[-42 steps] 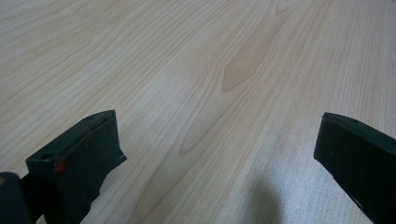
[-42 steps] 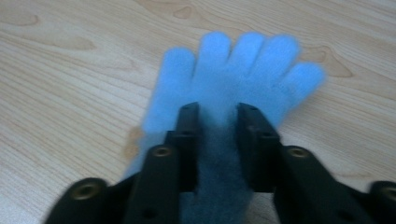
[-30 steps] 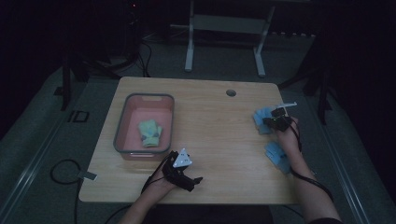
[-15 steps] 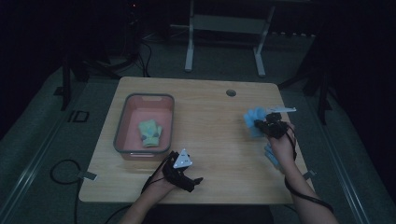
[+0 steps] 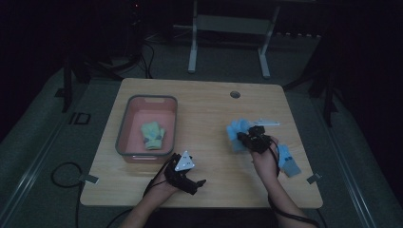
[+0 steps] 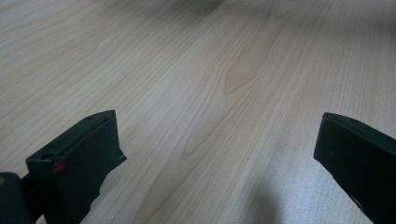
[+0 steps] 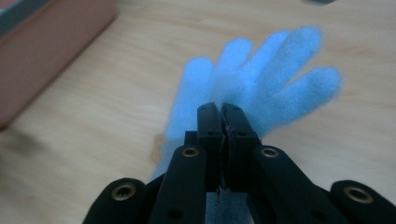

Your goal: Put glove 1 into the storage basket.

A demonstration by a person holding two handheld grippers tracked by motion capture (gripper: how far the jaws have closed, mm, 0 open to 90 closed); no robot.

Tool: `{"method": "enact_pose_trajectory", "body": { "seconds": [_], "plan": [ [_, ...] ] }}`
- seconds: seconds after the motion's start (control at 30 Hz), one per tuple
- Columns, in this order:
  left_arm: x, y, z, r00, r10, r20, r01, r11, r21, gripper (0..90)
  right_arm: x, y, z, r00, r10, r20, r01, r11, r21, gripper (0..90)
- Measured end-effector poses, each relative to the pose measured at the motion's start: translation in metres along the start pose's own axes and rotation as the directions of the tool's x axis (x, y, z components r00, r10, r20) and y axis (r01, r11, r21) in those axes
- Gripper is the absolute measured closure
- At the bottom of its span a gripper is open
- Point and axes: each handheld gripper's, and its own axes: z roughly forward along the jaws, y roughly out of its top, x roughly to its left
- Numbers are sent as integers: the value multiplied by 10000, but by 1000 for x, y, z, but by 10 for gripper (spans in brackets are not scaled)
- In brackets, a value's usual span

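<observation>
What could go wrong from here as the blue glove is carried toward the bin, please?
1. The right claw pinches only a bit of the glove; the rest dangles and might slip out.
2. Its hanging fingers could snag on the bin rim.
3. The second glove lies near the table edge beside the forearm, which could knock it off.

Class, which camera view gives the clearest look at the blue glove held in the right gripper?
The right gripper view: the blue glove appears large, its fingers spread beyond the right gripper, whose jaws are shut on it. The high view shows the glove small and dim above the table. The left gripper view looks at bare wood.
</observation>
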Motion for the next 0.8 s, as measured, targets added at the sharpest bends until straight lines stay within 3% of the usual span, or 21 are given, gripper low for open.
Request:
{"method": "enact_pose_trajectory", "body": {
  "seconds": [0.1, 0.17, 0.47, 0.67, 0.8],
  "plan": [
    [0, -1, 0, 10000, 19, -48, -19, 10000, -4, 4, 8, -6, 10, 9999, 107, -87, -106, 9998, 154, 870],
    [0, -1, 0, 10000, 5, -22, -5, 10000, 9, 4, 12, -11, 17, 9999, 89, 89, -92, 9997, 229, 870],
    [-1, -1, -1, 10000, 3, 5, -3, 10000, -17, 3, 3, -30, 45, 9986, 447, 299, -472, 9950, 879, 856],
    [-2, -3, 2, 10000, 53, 59, -54, 9999, 151, 4, 1, -39, 50, 9983, 350, 473, -387, 9960, 802, 768],
    [-2, -3, 3, 10000, 29, 61, -29, 9999, 126, 4, 1, -38, 48, 9981, 260, 560, -298, 9972, 687, 653]
  ]
}}
